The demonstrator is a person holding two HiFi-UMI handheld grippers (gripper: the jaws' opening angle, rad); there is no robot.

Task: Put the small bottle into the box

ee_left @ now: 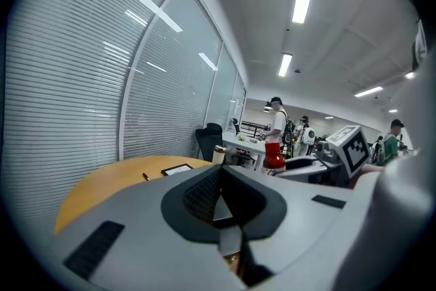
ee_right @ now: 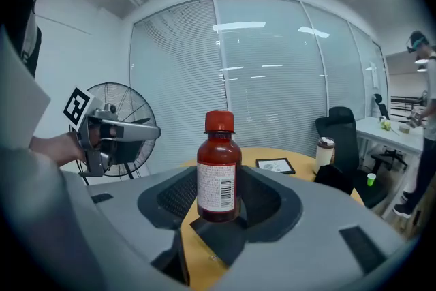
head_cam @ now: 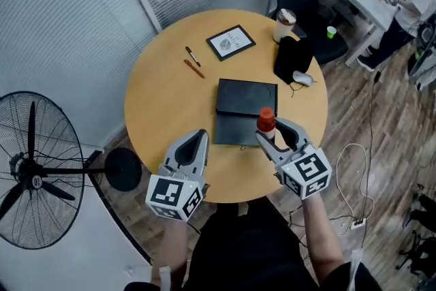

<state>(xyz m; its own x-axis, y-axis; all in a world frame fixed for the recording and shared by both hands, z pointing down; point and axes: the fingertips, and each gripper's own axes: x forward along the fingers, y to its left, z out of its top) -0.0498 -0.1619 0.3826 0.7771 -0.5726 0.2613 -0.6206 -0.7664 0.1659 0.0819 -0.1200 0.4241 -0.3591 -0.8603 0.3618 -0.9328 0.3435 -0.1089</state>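
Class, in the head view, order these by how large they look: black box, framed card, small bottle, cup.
1. black box
2. framed card
3. small bottle and cup: look alike; the bottle sits nearer the camera, so unranked.

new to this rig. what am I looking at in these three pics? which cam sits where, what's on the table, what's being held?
There is no robot here: a person holds a two-jaw gripper in each hand. The cubes with square markers are parts of those grippers.

The head view comes from a camera on the person's head, looking steeply down. The left and right gripper views come from a camera on each gripper, looking along its own jaws.

On the round table lie a dark flat box with its lid apparently closed, two pens, a framed card, a paper cup, a black pouch and a mouse. A fan stands on the floor beside it.

The right gripper is shut on the small bottle, upright with its red cap on top, by the box's near edge. The left gripper has its jaws together on nothing.
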